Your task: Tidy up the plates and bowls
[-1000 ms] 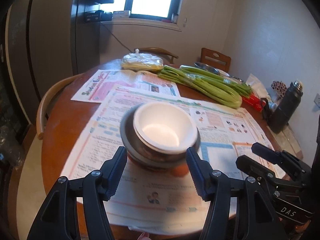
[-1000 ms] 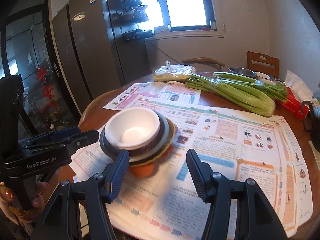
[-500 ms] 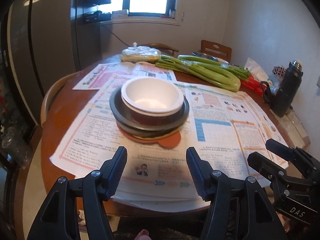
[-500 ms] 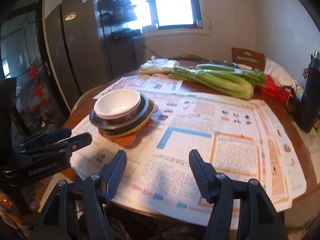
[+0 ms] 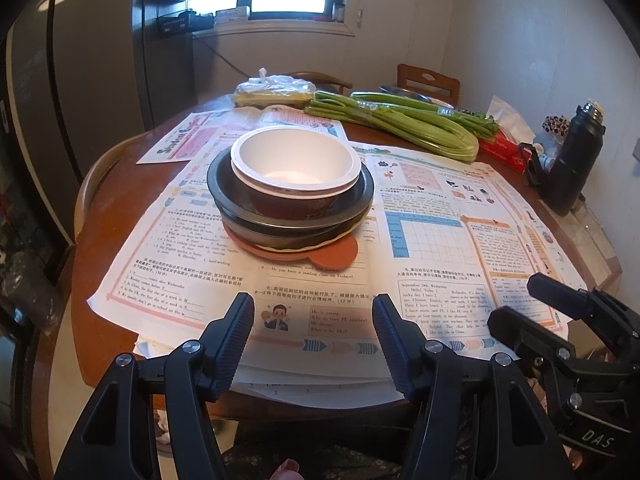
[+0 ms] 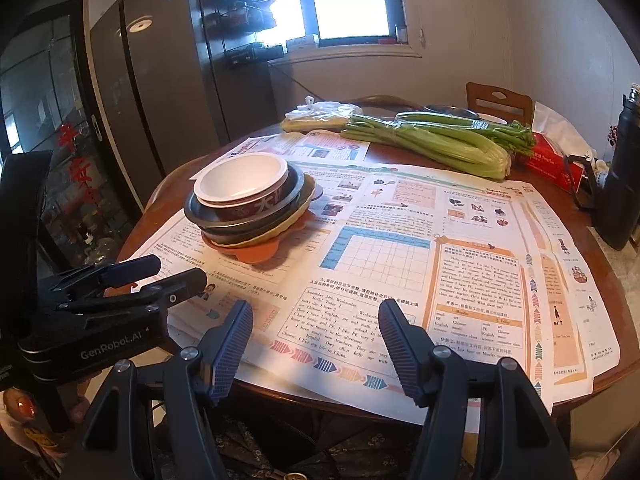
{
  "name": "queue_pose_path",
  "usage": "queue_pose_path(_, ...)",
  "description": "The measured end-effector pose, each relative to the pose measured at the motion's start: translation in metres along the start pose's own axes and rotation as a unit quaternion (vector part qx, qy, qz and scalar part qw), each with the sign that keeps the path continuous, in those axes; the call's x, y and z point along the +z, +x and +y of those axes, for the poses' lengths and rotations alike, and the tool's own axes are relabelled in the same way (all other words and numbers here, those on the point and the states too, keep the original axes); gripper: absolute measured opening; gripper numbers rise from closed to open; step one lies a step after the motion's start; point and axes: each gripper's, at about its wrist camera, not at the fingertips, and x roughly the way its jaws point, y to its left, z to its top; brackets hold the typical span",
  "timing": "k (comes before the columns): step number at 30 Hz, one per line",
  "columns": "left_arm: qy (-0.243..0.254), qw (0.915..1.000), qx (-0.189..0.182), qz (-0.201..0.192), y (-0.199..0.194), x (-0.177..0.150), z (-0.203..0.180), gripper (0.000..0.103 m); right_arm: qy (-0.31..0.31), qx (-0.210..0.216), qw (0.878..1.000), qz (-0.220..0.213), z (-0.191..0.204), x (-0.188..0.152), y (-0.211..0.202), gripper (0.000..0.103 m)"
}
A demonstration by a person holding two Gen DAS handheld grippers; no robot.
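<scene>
Left gripper [image 5: 313, 320] – fingers [image 5: 236, 332] apart, nothing between them, hovering over the near edge of the round brown wooden worktop [image 5: 120, 184], short of the stack. Stack sits left of centre on the printed paper worksheets [image 5: 432, 240]: white-lined dark red paper bowl [image 5: 295, 168] on top, nested in a dark grey shallow metal bowl [image 5: 224, 196], more plates under it, a pale yellow rim showing, and an orange plastic plate with ear-shaped tabs [image 5: 332, 254] at the bottom. Right gripper [image 6: 316, 322] – fingers just been opening, parted and empty, well apart from the stack, over the worksheets.

Progress judgement: dishes look already gathered into one pile, largest at bottom, so stacking seems mostly done. Nothing else loose on the paper. A steel bowl [image 6: 452, 111] sits far back behind the bundle of green celery stalks [image 6: 432, 140] – can't tell if it belongs to the task.
</scene>
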Motion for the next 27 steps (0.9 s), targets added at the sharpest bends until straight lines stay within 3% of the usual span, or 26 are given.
queue_pose_path(27, 0.008, 0.9998, -0.013, 0.008, 0.0043, -0.0073, 0.0060, 0.063, 0.002, 0.009, 1.000, 0.019, 0.0113, -0.0032, 0.0042, 0.065)
